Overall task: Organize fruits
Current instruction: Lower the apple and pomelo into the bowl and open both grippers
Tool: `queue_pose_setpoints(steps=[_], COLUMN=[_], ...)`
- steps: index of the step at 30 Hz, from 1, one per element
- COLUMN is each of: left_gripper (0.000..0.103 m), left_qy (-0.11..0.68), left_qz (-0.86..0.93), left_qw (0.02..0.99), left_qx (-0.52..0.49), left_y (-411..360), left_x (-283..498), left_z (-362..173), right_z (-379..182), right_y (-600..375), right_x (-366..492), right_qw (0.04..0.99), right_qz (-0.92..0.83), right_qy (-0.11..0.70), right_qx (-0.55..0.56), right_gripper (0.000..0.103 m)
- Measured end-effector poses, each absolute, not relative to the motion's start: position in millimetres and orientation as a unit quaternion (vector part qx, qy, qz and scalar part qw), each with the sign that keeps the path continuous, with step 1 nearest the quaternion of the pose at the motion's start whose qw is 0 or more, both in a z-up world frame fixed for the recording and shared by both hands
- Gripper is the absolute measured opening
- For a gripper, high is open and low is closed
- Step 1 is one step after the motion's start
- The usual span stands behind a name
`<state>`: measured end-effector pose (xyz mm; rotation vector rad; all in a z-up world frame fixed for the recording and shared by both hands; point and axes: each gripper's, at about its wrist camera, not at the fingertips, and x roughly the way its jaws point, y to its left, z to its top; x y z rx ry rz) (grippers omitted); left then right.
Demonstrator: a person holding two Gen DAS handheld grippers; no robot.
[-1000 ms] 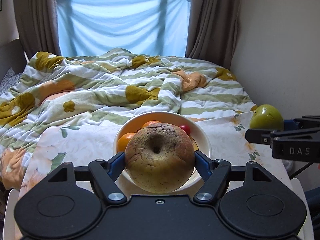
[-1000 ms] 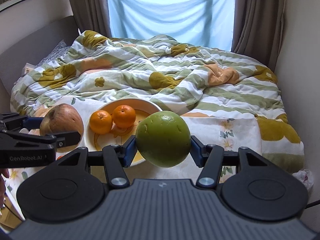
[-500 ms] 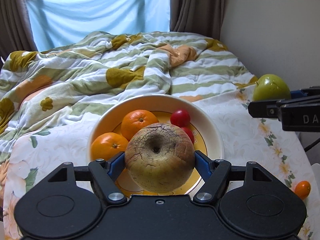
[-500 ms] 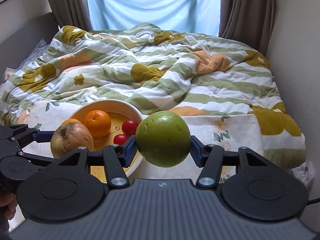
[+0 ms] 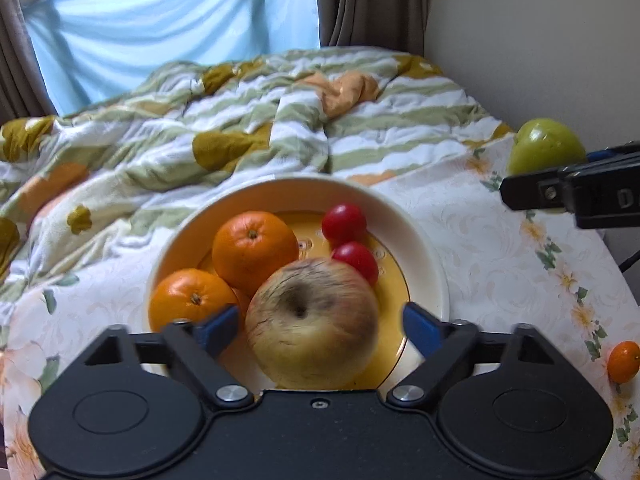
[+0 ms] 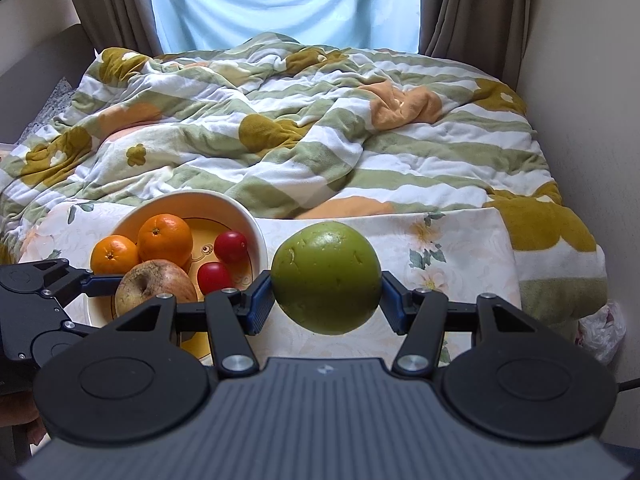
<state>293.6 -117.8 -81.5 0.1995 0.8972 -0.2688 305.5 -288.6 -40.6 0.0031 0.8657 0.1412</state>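
Observation:
A cream bowl (image 5: 424,240) with a yellow inside holds two oranges (image 5: 254,250) and two red cherry tomatoes (image 5: 344,220). The brownish apple (image 5: 312,322) lies blurred in the bowl's near side, between the blue pads of my left gripper (image 5: 320,328), whose jaws are opening and stand clear of it on both sides. My right gripper (image 6: 326,304) is shut on a green apple (image 6: 326,276), held above the cloth just right of the bowl (image 6: 256,228). The left gripper (image 6: 56,284) shows at the left edge there.
The bowl sits on a floral tablecloth (image 5: 500,260) at the foot of a bed with a striped, rumpled blanket (image 5: 240,120). A small orange fruit (image 5: 623,361) lies on the cloth at the right. A wall (image 6: 592,120) runs along the right.
My left gripper's jaws have spread and let go of the brownish apple, which has dropped into the bowl. Both grippers came closer to the bowl. The green apple stays gripped.

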Motion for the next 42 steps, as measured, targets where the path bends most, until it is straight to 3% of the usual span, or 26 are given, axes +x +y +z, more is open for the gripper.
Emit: queue_pose_setpoints(steps=[16,35,37,39,40,42], left_gripper=[0.103,0.103,0.103,0.103,0.103,0.103], left_qy=[0.410,0.413,0.413,0.413,0.413,0.413], left_qz=[-0.098,-0.074,-0.074,-0.074,-0.073,-0.073], left_qw=[0.906,0.907,0.907,0.907,0.907,0.907], left_qx=[0.048,0.028,0.027,0.026,0.026,0.026], left_y=[-75,-55,-55,-54,-54,-54], left_x=[256,238,237,235,234,232], left_z=[-41,-39,-39,-39,-39,-39], right_z=[-45,-82,-80,-76,-75,-73], right_y=[-256,-229,-227,-225,-225,-225], right_x=[317,354,354,354,353,350], right_qw=[0.899,0.880,0.885,0.887,0.888,0.893], right_qz=[0.126,0.136,0.135,0.135,0.131,0.122], right_qy=[0.418,0.454,0.444,0.440,0.440,0.433], right_qx=[-0.010,0.043,0.039,0.032,0.030,0.032], right_gripper=[0.071,0.072,0.075,0.086,0.098,0.103])
